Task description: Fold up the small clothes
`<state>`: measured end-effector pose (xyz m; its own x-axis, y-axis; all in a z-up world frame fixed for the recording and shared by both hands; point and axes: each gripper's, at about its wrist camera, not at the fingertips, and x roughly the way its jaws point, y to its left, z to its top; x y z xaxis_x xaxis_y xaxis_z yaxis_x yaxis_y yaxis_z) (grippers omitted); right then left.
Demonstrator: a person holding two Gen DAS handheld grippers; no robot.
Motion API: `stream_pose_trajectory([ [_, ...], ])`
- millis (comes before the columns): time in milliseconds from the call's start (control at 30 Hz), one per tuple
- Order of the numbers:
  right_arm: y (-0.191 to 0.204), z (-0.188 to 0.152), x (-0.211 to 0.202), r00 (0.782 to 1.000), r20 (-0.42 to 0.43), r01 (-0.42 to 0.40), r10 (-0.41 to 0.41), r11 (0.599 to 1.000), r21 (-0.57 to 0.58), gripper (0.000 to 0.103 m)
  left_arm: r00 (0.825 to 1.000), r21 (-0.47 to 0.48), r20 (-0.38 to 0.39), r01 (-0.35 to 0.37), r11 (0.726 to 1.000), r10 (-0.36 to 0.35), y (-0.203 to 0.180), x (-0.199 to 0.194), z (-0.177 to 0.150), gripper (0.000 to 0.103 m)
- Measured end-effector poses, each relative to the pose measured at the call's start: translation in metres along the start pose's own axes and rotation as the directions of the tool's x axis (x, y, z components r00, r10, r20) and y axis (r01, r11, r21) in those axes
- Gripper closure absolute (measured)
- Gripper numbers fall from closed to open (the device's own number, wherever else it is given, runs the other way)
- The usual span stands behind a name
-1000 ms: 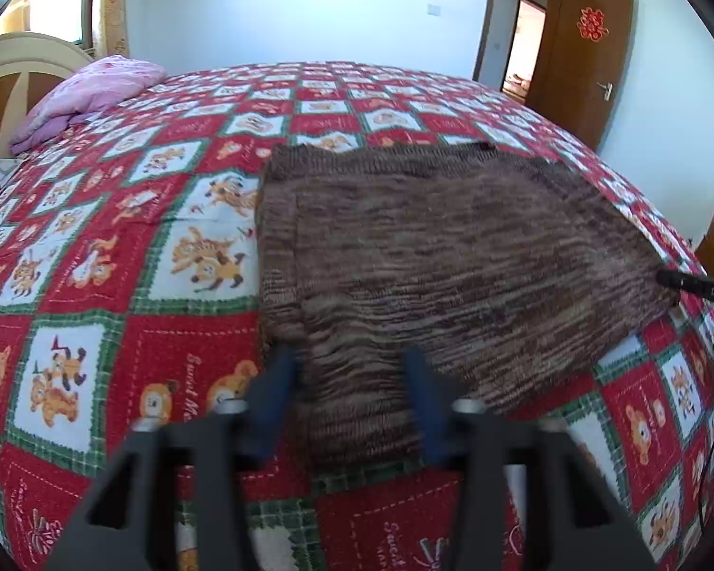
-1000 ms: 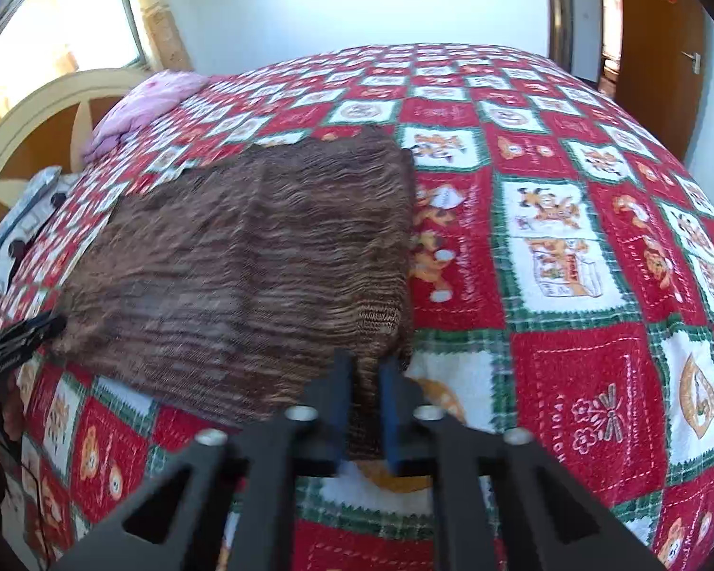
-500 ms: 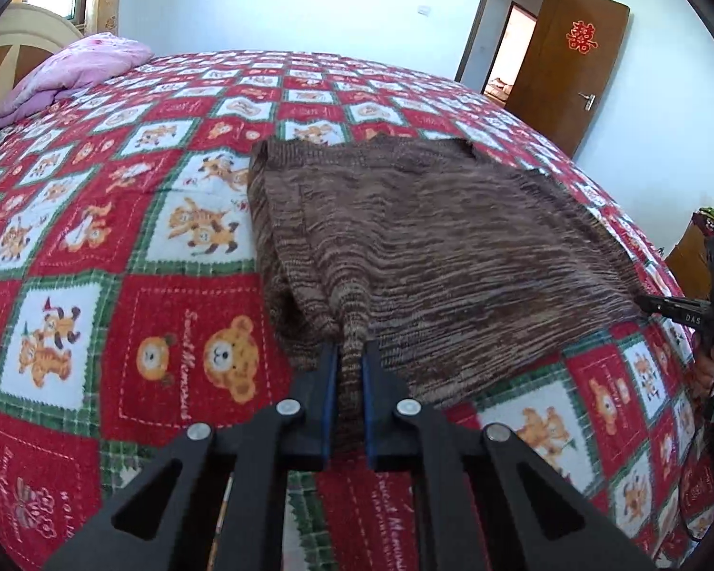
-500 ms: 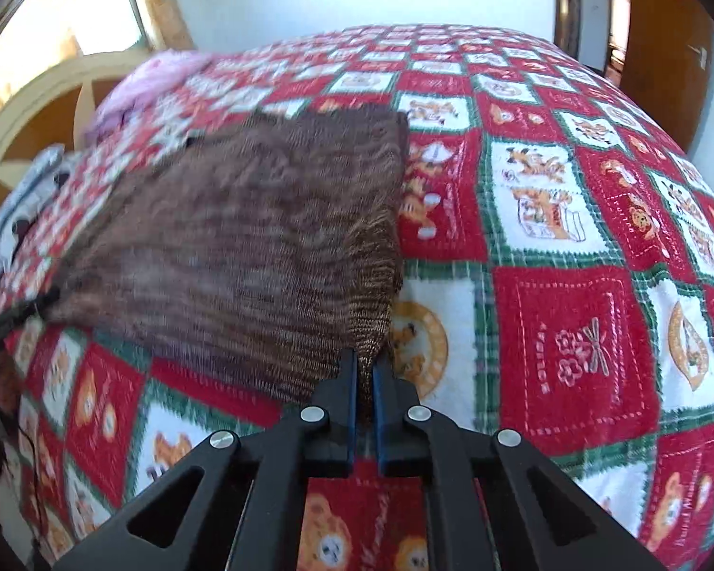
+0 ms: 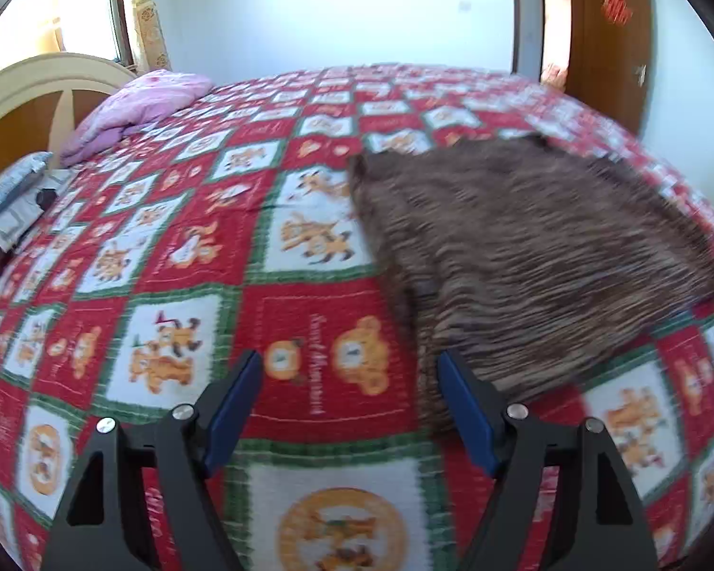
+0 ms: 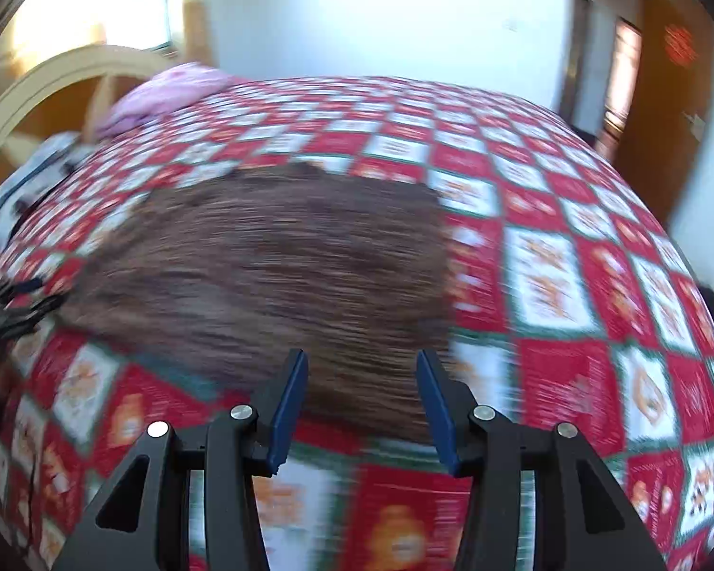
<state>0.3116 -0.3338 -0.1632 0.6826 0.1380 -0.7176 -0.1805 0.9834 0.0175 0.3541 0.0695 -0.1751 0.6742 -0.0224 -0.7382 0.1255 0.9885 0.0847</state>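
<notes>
The main risk here is that the fold does not hold: the brown knitted garment (image 5: 523,257) lies free on the bed (image 5: 271,280), and thick knit tends to spring back or slide, so a lower layer may creep out at the near edge if nothing presses it flat. A second risk is that a finger catches the cloth again. In the left wrist view the right blue pad of the left gripper (image 5: 350,411) stands just at the near corner of the garment, and any careless move forward there could drag that corner and open the layers. The jaws of the left gripper have just been opening and now stand wide apart, with only the quilt pattern between them. The jaws of the right gripper (image 6: 361,399) have also just been opening; they are spread, and the near edge of the garment shows between them, but the pads do not press on it. The picture is blurred there, so it is hard to say whether they touch the cloth. The garment itself looks like a flat, roughly four-sided stack of mottled brown knit with thin stripes, thicker at its near and left edges where layers pile up. It rests on the red, green and white cartoon quilt, well apart from the pink pillow (image 5: 138,107) near the headboard.
</notes>
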Motion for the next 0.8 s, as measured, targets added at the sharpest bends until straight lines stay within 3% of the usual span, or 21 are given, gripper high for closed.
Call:
stream_pose_trajectory([
  [133, 0.065, 0.005, 0.012, 0.997, -0.008, -0.079, 0.078, 0.988, -0.132, 0.054, 1.000, 0.003, 0.020, 0.015, 1.000, -0.015, -0.001, -0.005, -0.001, 0.024],
  [233, 0.121, 0.002, 0.023, 0.991, -0.011, -0.134, 0.136, 0.957, -0.256, 0.054, 1.000, 0.015, 0.025, -0.001, 1.000, 0.000, -0.002, -0.007, -0.003, 0.013],
  [367, 0.182, -0.008, 0.039, 0.992, -0.005, -0.115, 0.124, 0.907, -0.405, 0.054, 1.000, -0.003, 0.011, -0.017, 1.000, 0.017, 0.007, -0.009, -0.004, 0.011],
  [500, 0.210, -0.008, 0.050, 0.995, 0.028, -0.076, 0.100, 0.885, -0.460, 0.054, 0.999, -0.008, 0.000, -0.042, 0.999, 0.042, 0.021, -0.009, -0.004, 0.010],
  [800, 0.245, -0.005, 0.066, 0.995, 0.078, -0.009, 0.057, 0.863, -0.506, 0.054, 0.999, -0.043, -0.032, -0.008, 0.999, 0.007, 0.046, 0.001, -0.002, 0.010],
])
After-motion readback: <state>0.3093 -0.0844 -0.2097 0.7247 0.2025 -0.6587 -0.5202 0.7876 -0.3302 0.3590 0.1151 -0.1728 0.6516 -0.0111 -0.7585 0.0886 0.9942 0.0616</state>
